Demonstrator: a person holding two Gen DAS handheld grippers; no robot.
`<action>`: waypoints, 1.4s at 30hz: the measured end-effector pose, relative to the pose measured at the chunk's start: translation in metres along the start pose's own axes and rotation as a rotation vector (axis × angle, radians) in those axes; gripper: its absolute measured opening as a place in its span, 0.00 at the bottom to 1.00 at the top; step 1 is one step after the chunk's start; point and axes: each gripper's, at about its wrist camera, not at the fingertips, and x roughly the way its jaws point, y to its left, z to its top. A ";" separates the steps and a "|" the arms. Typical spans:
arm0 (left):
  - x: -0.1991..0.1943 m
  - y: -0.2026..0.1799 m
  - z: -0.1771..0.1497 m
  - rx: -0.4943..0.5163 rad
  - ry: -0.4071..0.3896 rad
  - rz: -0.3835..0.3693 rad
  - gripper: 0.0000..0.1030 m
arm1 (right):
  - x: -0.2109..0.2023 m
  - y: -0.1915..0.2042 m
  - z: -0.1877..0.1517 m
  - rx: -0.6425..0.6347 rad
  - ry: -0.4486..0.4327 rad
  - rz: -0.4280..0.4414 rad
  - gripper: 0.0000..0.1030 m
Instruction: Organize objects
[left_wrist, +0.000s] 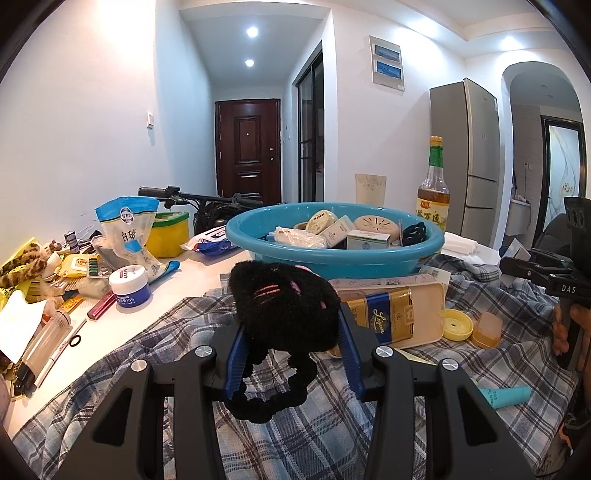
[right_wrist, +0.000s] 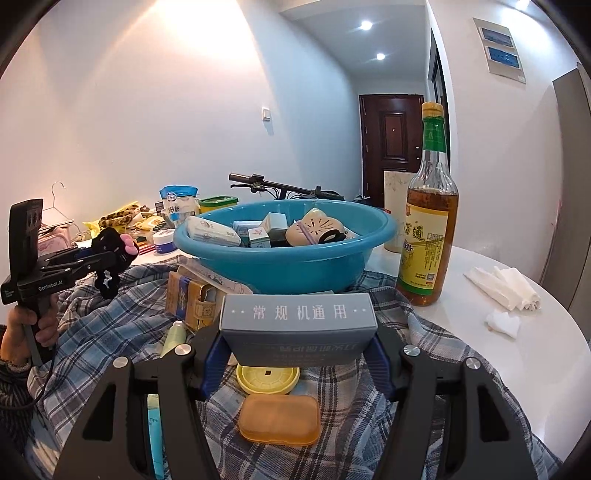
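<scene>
Left gripper (left_wrist: 291, 325) clamping black plush toy (left_wrist: 284, 306), toy's underside hidden

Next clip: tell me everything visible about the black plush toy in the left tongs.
The black fuzzy plush toy is round-bodied, with pink stitched whisker lines and a pink bow that shows in the right wrist view. A loop of the same black fuzzy cord hangs below it. It is clamped between the blue pads of the left tongs, held up above the blue-grey plaid cloth, in front of the teal plastic basin. Apart from the pads, nothing appears to touch it.
</scene>
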 end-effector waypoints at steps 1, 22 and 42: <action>0.000 0.001 0.000 -0.001 0.002 0.000 0.44 | 0.000 0.000 0.000 0.000 0.000 -0.001 0.61; 0.007 -0.028 0.076 0.086 -0.031 0.024 0.44 | -0.004 -0.001 0.000 0.006 -0.015 0.008 0.61; 0.090 -0.049 0.139 0.155 0.002 0.043 0.44 | -0.002 -0.003 0.000 0.012 -0.003 0.018 0.61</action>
